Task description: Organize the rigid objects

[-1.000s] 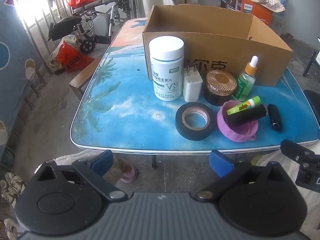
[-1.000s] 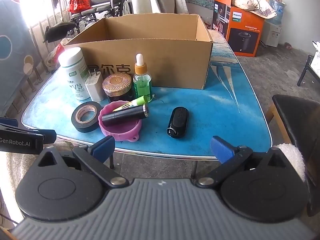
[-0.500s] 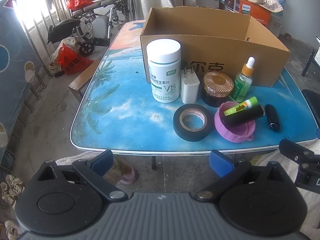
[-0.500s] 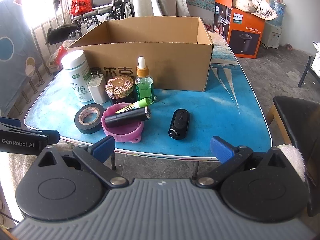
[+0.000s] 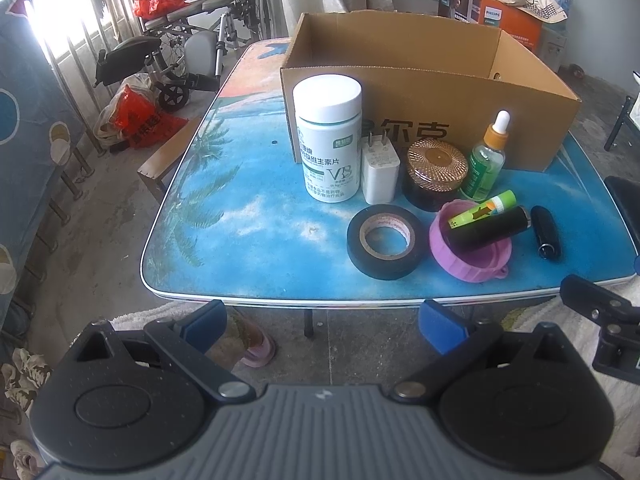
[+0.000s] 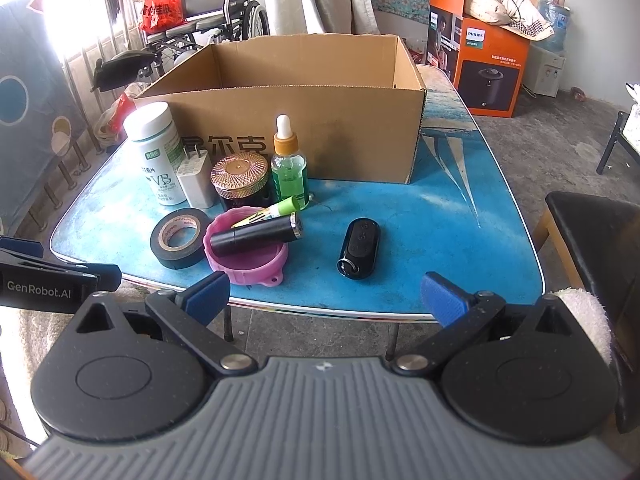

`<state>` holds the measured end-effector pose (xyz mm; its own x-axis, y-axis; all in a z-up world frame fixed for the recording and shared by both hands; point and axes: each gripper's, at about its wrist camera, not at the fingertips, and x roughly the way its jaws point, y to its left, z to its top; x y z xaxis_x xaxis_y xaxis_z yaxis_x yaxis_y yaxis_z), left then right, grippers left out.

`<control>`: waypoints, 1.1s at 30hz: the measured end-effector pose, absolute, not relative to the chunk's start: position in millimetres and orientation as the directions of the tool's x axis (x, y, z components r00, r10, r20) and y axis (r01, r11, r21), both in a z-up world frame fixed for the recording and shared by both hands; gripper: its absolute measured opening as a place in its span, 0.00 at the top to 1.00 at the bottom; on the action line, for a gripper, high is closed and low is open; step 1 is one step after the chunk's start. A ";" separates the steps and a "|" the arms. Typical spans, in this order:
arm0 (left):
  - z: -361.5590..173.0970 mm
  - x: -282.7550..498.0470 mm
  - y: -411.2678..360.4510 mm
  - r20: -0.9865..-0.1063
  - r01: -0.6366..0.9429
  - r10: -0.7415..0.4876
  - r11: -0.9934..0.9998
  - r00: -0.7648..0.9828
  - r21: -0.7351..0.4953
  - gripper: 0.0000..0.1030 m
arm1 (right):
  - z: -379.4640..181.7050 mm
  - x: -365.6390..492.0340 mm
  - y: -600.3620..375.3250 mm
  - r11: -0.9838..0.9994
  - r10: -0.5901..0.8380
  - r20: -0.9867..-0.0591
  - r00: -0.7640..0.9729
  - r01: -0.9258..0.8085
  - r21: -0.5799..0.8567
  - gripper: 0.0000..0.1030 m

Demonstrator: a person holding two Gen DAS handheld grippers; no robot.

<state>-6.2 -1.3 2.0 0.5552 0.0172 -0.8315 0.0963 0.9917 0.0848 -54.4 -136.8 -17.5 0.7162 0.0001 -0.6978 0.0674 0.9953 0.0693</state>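
Clearly both the left gripper [image 5: 322, 322] and right gripper [image 6: 326, 290] gape wide, empty, short of the table; beside the cardboard box [image 6: 304, 120], a black tube [image 6: 256, 234] balanced across the pink lid [image 6: 246, 258] could roll if nudged.

Grey concrete floor [image 6: 560, 152]; wheelchair [image 5: 192, 40] by bright barred window [image 5: 60, 40].
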 end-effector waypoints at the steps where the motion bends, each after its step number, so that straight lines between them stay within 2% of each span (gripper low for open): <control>1: 1.6 -6.4 -1.4 -0.831 0.096 0.019 0.992 0.556 0.087 0.00 | -17.5 -54.4 -137.0 0.995 -0.001 -0.698 0.716 0.068 0.069 0.01; 33: 2.1 -7.7 -1.2 -0.833 0.098 0.023 0.991 0.553 0.092 0.01 | -14.9 -55.0 -135.5 0.996 -0.001 -0.676 0.737 0.061 0.065 0.01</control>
<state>-7.7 -1.2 2.1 0.5534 0.0226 -0.8326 0.0982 0.9909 0.0921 -55.0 -135.5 -14.9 0.7370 -0.0011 -0.6759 0.0609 0.9960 0.0648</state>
